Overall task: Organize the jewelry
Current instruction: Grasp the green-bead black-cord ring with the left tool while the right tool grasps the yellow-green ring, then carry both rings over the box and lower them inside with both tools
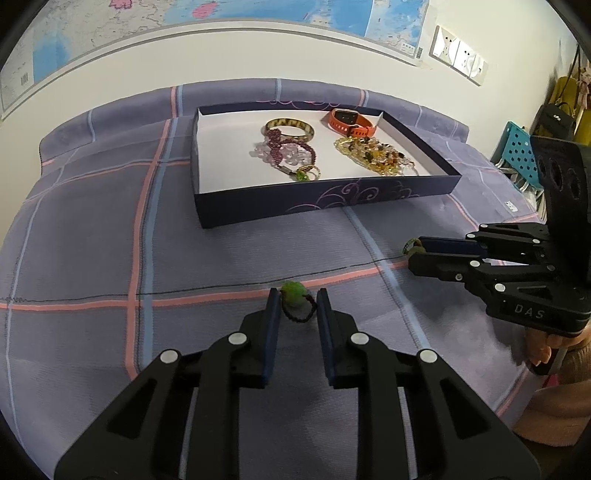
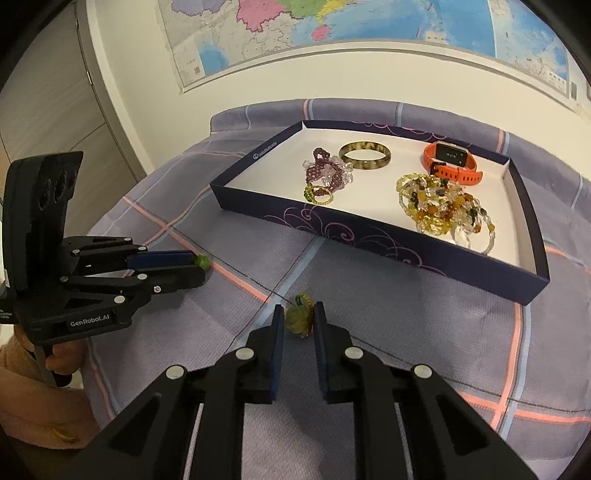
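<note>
Even indoor light, soft shadows, fisheye-warped dark corners.

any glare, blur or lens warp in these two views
Left wrist view: strong fisheye bend in the map edge and dark corners; the wall sockets are blown out by glare. Right wrist view: the same warp curves the box; the jewelry stays fairly sharp, with soft shadows on the bedspread.

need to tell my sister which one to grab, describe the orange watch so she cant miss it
Start at the shallow dark blue box on the plaid bedspread below the wall map. In its far right corner lies the orange watch. It is the only strap with a screen; everything else inside is beads or a bangle.
</note>
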### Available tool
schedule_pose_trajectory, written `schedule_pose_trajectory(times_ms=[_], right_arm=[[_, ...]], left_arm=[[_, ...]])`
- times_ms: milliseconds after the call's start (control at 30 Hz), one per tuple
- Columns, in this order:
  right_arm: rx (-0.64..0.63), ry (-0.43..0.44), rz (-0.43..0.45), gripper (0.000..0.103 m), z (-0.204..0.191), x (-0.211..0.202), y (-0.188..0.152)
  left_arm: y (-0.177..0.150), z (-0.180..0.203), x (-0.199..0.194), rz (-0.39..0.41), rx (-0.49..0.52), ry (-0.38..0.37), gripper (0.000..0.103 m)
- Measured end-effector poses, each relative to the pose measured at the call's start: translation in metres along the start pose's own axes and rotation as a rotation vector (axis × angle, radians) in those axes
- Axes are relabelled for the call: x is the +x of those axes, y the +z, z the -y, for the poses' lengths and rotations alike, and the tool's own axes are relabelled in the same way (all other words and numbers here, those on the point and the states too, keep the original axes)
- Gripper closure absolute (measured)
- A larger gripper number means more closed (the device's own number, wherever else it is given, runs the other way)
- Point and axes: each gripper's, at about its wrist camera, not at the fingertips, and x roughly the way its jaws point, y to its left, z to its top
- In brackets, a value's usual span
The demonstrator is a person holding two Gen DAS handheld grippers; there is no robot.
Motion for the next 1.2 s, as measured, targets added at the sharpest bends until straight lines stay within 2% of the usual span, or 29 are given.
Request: schedule_pose_trajectory(times_ms=[33, 167, 700, 1200], right_arm=[[0.003, -0.001, 0.0, 0.089, 0.001, -0.001, 0.0], [0.017, -0.002, 0.012, 0.089, 0.004, -0.006, -0.001], [0.025, 0.001, 0.033, 0.089, 0.009, -0.015, 0.0], [0.03, -0.014, 0.068, 0.089, 0.013, -0.028, 0.007]], left_arm=[[0.0, 0.001, 0.0, 0.002, 0.001, -0.004, 0.086], [0.003, 0.004, -0.002, 0.01, 0.001, -0.024, 0.086], [0.003, 0.002, 0.005, -0.01, 0.007, -0.017, 0.086], [0.017, 0.01, -0.013, 0.052, 0.023, -0.061, 0.087]])
